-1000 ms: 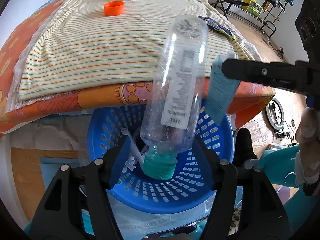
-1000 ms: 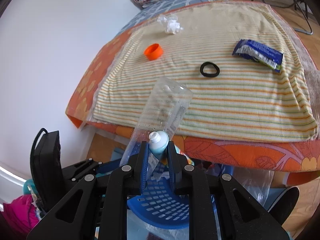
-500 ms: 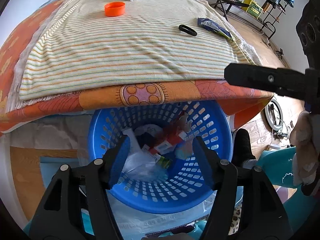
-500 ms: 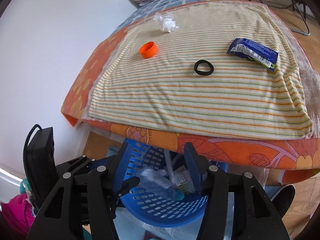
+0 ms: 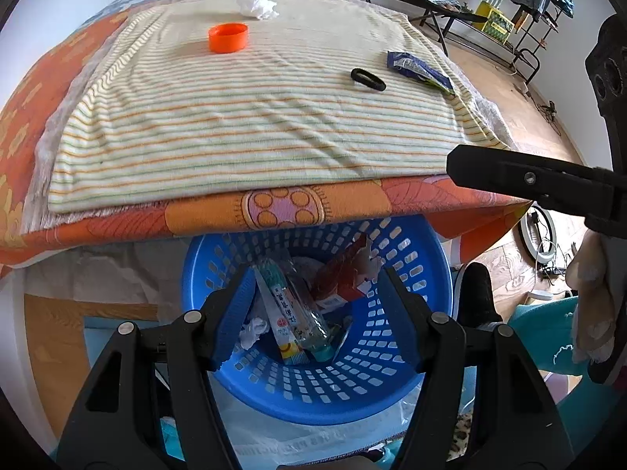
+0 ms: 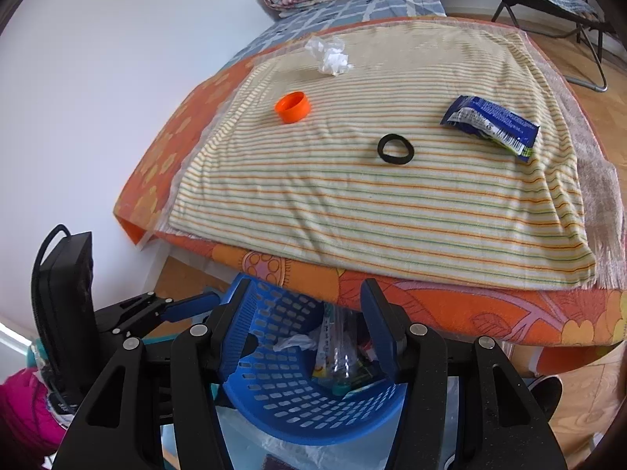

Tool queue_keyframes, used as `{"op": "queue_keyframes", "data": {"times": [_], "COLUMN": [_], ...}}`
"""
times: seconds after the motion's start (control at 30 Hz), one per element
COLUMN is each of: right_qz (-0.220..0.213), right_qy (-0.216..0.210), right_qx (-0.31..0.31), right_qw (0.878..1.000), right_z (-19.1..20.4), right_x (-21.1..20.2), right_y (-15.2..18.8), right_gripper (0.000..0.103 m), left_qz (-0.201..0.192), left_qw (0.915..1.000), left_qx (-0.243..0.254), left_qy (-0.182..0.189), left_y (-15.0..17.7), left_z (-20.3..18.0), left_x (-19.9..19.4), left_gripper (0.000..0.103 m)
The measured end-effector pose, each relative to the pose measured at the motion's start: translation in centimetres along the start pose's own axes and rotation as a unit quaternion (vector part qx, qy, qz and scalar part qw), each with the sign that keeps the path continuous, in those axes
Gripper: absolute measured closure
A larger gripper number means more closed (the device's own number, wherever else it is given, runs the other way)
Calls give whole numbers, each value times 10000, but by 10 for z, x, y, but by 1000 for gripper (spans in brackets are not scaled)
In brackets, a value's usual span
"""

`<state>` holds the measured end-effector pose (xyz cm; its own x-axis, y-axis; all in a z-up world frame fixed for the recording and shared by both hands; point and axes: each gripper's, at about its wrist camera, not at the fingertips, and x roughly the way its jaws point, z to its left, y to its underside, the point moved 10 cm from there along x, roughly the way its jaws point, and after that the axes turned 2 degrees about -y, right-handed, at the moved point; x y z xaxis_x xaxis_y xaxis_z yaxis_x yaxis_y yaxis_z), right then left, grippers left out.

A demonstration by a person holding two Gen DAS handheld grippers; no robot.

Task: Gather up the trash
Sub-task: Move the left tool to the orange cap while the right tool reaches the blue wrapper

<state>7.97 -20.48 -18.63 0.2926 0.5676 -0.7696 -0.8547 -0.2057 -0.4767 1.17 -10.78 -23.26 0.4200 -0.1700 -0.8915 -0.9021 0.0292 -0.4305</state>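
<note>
Left gripper (image 5: 313, 313) with fingers spread, empty, poised above blue basket (image 5: 415, 360). Right gripper (image 6: 305, 327) likewise spread and empty over the same basket. Inside the basket: clear bottle (image 5: 305, 313), sachet (image 5: 280, 313), red carton (image 5: 341, 278), crumpled white bits. On the bed's striped blanket (image 6: 372, 211), well apart: orange cap (image 6: 292, 107), crumpled tissue (image 6: 331, 56), black hair tie (image 6: 395, 149), blue wrapper (image 6: 491, 127). Basket tucked partly under the bed edge. Folding chair (image 6: 548, 4) beyond the bed.
</note>
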Motion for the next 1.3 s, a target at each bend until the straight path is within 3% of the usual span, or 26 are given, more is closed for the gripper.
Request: {"op": "queue_keyframes", "data": {"times": [0.33,0.53,1.03,1.3], "right_qz": [-149,-373,-623,-155], "right_qy": [205,351,854,1140], "right_qx": [-80,-133,-304,-490], "right_qw": [9996,9986,9939,9921], "right_z": [-11,-23,-62,-102], "right_x": [-7,-17,-35,-26], "right_y": [-4,-11,-51,-84], "right_gripper": [48,41,38,38], "left_qz": [-113,-141,-428,-406], "left_qw": [9999,9998,9982,9974], "left_qx": [89,101,-357,-547], "left_qy": [-40,-38,-236,-231], "left_y": [-9,-22,-117,-155], "left_z": [-2,0,48,69], "left_x": [-4,-5,-6,14], "left_gripper": [36,36,36,36]}}
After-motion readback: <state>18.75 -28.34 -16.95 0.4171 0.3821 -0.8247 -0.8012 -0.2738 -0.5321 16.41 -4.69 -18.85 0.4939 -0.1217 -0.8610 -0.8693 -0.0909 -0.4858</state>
